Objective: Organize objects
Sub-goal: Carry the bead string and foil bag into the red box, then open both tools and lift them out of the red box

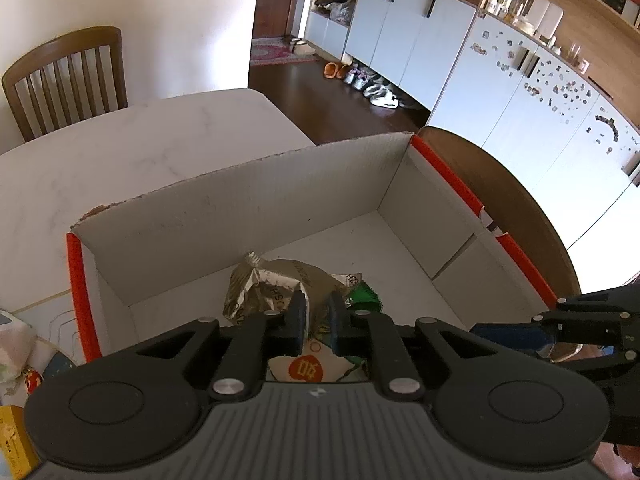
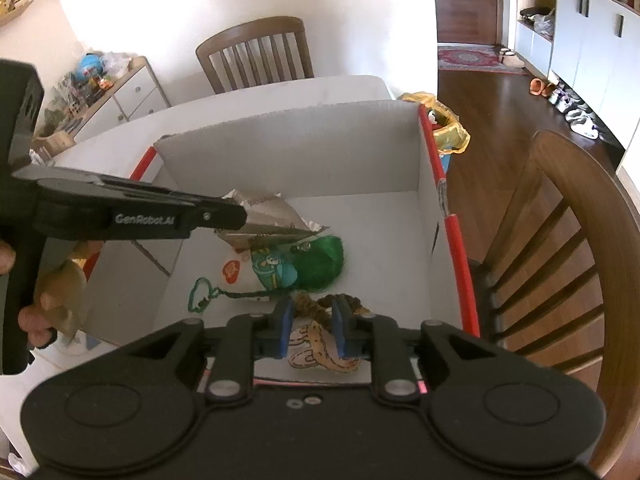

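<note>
Here both narrowly parted grippers, left gripper (image 1: 318, 320) and right gripper (image 2: 312, 330), crowd the box (image 1: 280, 184).

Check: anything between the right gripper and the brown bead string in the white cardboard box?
Nothing visible. The brown bead string lies on the floor of the white cardboard box, right at the right gripper's open fingertips. The left gripper is off to the side, over the crumpled silver foil pouch.
</note>
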{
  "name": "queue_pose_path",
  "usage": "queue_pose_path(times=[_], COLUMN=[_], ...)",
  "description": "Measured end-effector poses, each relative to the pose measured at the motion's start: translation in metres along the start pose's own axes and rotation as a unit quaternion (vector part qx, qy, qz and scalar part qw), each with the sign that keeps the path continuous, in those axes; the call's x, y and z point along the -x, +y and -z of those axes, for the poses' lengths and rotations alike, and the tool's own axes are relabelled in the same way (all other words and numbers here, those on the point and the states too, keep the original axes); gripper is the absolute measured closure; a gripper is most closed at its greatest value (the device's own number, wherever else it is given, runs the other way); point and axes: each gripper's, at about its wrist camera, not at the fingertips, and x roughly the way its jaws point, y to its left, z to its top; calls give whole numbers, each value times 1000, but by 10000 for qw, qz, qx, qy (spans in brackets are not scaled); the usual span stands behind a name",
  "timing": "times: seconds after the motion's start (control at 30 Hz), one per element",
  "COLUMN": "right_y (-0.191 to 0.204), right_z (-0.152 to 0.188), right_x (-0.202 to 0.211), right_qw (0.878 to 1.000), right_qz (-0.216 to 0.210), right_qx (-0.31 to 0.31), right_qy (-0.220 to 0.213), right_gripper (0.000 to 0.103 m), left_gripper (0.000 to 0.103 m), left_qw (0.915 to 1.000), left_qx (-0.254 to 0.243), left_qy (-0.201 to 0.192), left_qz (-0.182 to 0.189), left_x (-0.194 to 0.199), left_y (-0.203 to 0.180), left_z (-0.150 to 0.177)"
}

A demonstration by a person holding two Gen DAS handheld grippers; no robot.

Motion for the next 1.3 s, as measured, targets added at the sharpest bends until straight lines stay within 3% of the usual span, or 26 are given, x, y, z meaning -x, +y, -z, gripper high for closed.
queue_pose_path(times=[0.27, 0.53, 0.67, 0.83, 0.97, 1.3], right_y=[5, 16, 23, 30, 36, 57], right_z=[3, 4, 5, 8, 11, 19], right_x=[8, 21, 27, 35, 45, 71], right_qw=[9999, 9994, 9989, 9983, 9972, 9933], right_qz=[-42, -149, -148, -131, -165, -125], right_qx=[-27, 46, 79, 82, 54, -119], right_qy=[-121, -325, -443, -564, -733, -1144], right_gripper=[71, 47, 38, 30, 21, 3], left_gripper=[91, 91, 71, 70, 40, 20], left_qw=[9998, 9992, 9987, 9982, 9969, 9939], left_qx=[-16, 9, 70, 51, 40, -16], left_qy=[-203, -393, -505, -599, -781, -1096], left_qz=[-34, -67, 1, 36, 47, 116], left_x=[20, 42, 54, 68, 84, 126], left_y=[-5, -4, -2, -1, 1, 6], left_z=[5, 11, 17, 26, 35, 56])
